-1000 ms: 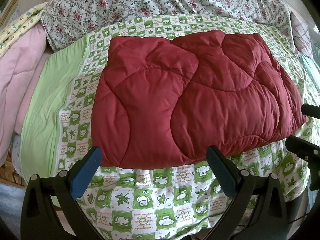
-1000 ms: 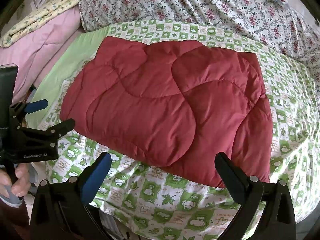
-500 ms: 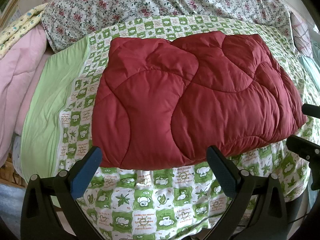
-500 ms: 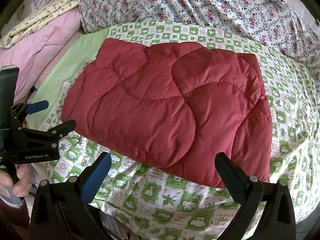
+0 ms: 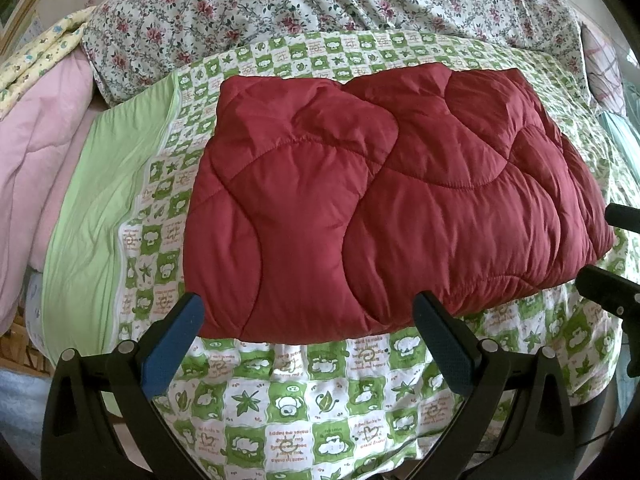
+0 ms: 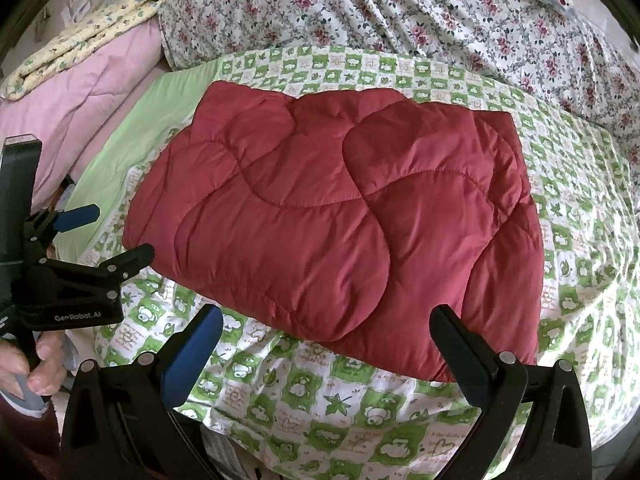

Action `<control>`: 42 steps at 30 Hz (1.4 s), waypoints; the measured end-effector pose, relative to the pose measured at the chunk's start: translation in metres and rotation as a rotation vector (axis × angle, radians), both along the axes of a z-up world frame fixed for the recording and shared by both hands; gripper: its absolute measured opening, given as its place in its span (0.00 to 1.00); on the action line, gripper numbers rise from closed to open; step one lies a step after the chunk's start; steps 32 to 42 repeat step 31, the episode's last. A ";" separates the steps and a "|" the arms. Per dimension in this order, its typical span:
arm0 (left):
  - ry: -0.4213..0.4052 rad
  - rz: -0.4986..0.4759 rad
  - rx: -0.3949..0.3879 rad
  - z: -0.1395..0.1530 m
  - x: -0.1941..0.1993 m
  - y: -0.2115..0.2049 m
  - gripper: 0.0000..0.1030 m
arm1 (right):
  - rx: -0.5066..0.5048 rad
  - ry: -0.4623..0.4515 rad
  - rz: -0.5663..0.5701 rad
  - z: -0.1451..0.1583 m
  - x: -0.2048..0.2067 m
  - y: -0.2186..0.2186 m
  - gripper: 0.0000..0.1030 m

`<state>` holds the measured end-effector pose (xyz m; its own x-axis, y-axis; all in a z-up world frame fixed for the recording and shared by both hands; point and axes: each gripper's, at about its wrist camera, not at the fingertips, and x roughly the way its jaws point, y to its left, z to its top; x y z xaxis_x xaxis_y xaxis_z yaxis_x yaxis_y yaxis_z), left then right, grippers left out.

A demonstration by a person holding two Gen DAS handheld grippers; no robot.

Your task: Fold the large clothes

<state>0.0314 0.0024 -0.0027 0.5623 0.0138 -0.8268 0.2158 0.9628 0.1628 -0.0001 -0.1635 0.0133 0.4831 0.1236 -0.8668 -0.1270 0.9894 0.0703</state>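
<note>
A dark red quilted garment (image 5: 384, 208) (image 6: 344, 220) lies folded into a thick rectangle on the green-and-white checked sheet (image 5: 288, 404) (image 6: 320, 404) of a bed. My left gripper (image 5: 308, 332) hangs open just short of the garment's near edge, nothing between its blue-padded fingers. My right gripper (image 6: 328, 344) is open too, near the garment's front right corner, holding nothing. In the right wrist view the left gripper (image 6: 116, 236) shows at the left, held by a hand (image 6: 28, 364). Part of the right gripper (image 5: 612, 276) shows at the left wrist view's right edge.
A floral bedspread (image 5: 320, 4) (image 6: 400, 12) is bunched behind the garment. Pink bedding (image 5: 36, 152) (image 6: 84, 92) and a yellow patterned blanket (image 6: 92, 28) are piled at the left. A plain green strip (image 5: 100, 220) borders the sheet. The bed's front edge drops off below the grippers.
Both views have drifted back very slightly from the garment. The garment has not moved and both grippers have stayed open.
</note>
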 end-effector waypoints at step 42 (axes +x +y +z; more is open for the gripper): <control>-0.033 0.003 -0.006 0.010 0.023 0.000 1.00 | 0.043 -0.028 -0.068 -0.008 0.011 -0.022 1.00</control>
